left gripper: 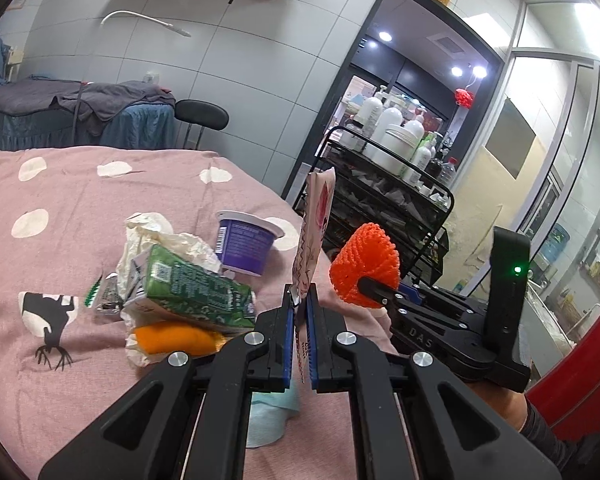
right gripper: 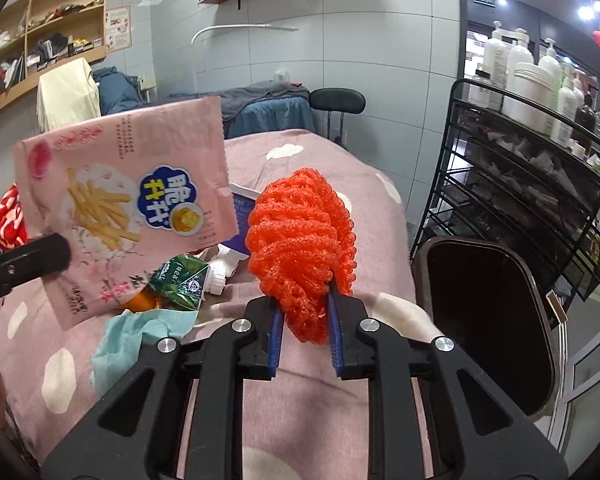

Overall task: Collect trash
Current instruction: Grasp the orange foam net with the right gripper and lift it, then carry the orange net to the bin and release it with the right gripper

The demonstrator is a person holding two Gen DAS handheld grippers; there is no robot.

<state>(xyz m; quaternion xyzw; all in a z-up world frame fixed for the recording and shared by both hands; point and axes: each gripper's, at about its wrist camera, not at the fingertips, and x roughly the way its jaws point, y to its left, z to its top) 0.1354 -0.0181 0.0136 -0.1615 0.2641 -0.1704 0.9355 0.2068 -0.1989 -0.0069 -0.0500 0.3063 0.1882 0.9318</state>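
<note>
My left gripper [left gripper: 299, 304] is shut on a pink snack bag [left gripper: 318, 224], held edge-on above the bed; the bag's front shows in the right wrist view [right gripper: 128, 208]. My right gripper [right gripper: 302, 308] is shut on an orange foam net [right gripper: 300, 240], which also shows in the left wrist view [left gripper: 366, 264], to the right of the bag. A pile of trash lies on the pink bedspread [left gripper: 60, 184]: a green drink carton [left gripper: 192, 284], crumpled white paper [left gripper: 160, 232], a purple cup [left gripper: 246, 244], an orange piece [left gripper: 176, 338] and a teal tissue [right gripper: 140, 328].
A dark open bin [right gripper: 496, 312] stands right of the bed, close to my right gripper. Behind it is a black wire cart [right gripper: 532, 168] with white bottles. A black stool [left gripper: 202, 114] and another bed [left gripper: 60, 108] are farther back.
</note>
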